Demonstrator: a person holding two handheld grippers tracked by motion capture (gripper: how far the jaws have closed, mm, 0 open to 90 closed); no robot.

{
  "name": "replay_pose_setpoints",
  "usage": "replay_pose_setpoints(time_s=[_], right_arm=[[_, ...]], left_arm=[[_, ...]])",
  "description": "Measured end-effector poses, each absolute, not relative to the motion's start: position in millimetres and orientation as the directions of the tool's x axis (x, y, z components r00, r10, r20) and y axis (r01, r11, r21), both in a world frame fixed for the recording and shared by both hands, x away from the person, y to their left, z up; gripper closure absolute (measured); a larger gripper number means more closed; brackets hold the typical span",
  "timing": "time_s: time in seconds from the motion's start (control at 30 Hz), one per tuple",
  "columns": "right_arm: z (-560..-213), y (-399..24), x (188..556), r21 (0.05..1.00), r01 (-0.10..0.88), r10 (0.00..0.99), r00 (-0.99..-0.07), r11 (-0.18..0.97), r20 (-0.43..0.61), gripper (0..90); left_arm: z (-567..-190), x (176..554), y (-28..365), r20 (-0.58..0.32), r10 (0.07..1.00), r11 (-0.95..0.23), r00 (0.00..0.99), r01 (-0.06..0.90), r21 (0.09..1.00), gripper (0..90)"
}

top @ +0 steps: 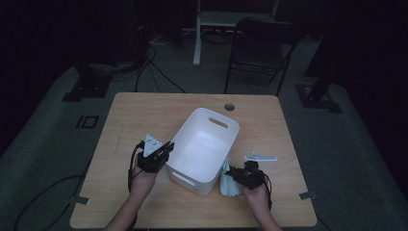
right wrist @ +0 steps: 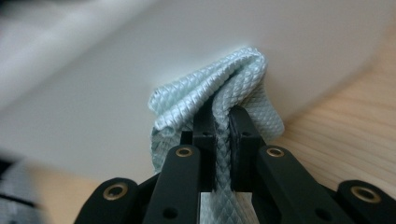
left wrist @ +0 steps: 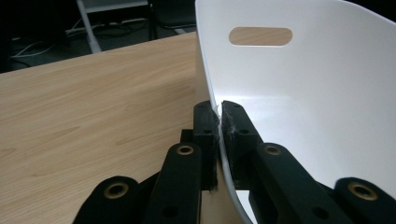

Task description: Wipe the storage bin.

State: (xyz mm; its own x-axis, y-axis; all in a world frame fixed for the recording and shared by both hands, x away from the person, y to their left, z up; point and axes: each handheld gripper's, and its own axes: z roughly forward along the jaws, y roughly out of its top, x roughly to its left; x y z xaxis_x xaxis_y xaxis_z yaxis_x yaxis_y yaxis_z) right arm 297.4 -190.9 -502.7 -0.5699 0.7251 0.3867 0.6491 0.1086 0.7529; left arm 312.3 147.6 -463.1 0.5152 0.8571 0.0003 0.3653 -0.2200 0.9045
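Grippers clamp bin and cloth: left gripper (left wrist: pixel 218 122) pinches the white bin's (top: pixel 204 144) rim, right gripper (right wrist: pixel 222 122) grips a pale-green cloth (right wrist: pixel 224 81), which could snag the wall and tip the bin.

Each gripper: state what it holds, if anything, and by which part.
The left gripper clamps the white bin by its side wall's rim. The right gripper pinches the pale-green cloth at a bunched fold.
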Motion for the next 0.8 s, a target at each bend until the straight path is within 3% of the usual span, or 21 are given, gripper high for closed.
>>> replay_pose_setpoints(time_s=[0.23,0.3,0.8], right_arm=[[-470.5,-181.9,267.6,0.847,0.521,0.694,-0.649,0.105,0.313,83.2],[-474.5,-183.2,272.1,0.837,0.541,0.677,-0.645,0.079,0.353,83.3],[-499.2,-185.7,287.6,0.784,0.61,0.73,-0.587,0.116,0.349,83.5]], left_arm=[[-462.5,312.4,146.4,-0.01,0.853,-0.219,0.522,0.375,0.901,85.8],[-462.3,312.5,146.4,0.001,0.844,-0.234,0.536,0.368,0.9,85.7],[-462.6,311.7,142.8,0.004,0.845,-0.235,0.535,0.363,0.902,85.3]])
